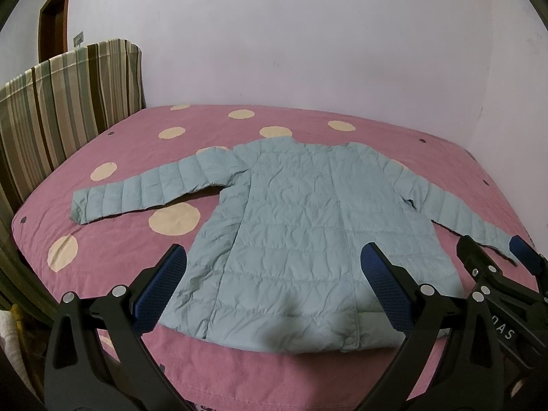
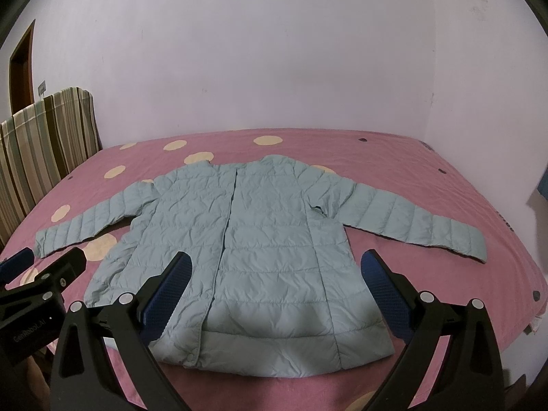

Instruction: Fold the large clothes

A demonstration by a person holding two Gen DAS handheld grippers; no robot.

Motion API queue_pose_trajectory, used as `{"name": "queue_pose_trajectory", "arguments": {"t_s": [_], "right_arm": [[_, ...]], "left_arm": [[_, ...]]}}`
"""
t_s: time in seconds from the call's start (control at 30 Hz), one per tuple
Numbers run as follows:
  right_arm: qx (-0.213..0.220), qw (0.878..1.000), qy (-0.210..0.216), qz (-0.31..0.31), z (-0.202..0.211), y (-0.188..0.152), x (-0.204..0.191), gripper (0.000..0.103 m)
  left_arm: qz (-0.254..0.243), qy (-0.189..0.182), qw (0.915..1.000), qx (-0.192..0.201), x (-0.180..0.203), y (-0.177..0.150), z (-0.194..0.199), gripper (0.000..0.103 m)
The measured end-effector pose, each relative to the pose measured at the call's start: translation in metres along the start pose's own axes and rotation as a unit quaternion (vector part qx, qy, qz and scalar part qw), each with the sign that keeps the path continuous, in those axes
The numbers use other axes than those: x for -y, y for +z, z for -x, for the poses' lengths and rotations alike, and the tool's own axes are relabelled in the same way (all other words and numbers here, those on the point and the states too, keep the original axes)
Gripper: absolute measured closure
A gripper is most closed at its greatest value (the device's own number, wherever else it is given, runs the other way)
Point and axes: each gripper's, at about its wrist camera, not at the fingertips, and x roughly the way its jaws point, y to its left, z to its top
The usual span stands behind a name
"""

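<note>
My left tool (image 1: pixel 270 282) hangs with its blue-padded jaws wide apart and nothing between them, over the near edge of the bed (image 1: pixel 239 370) with its pink, cream-dotted cover. A pale blue quilted puffer jacket (image 1: pixel 291 226) lies flat there, sleeves spread towards both side edges. My right tool (image 1: pixel 496 257) hovers at the jacket's right cuff. A striped headboard (image 1: pixel 65 109) stands along the left edge.

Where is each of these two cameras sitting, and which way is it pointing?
Left wrist: on the left gripper, looking along its open fingers at the jacket on the bed; the right gripper shows at right.
Right wrist: on the right gripper, fingers open, same jacket; the left gripper shows at left.
Shared: jacket, bed, wall.
</note>
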Motion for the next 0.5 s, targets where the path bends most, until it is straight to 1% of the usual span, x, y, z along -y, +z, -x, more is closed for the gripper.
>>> {"name": "queue_pose_trajectory", "arguments": {"t_s": [0.5], "right_arm": [[-0.001, 1.0, 0.0, 0.001, -0.0008, -0.0004, 0.0003, 0.005]], "left_arm": [[-0.001, 0.0, 1.0, -0.003, 0.002, -0.0046, 0.0012, 0.002]]}}
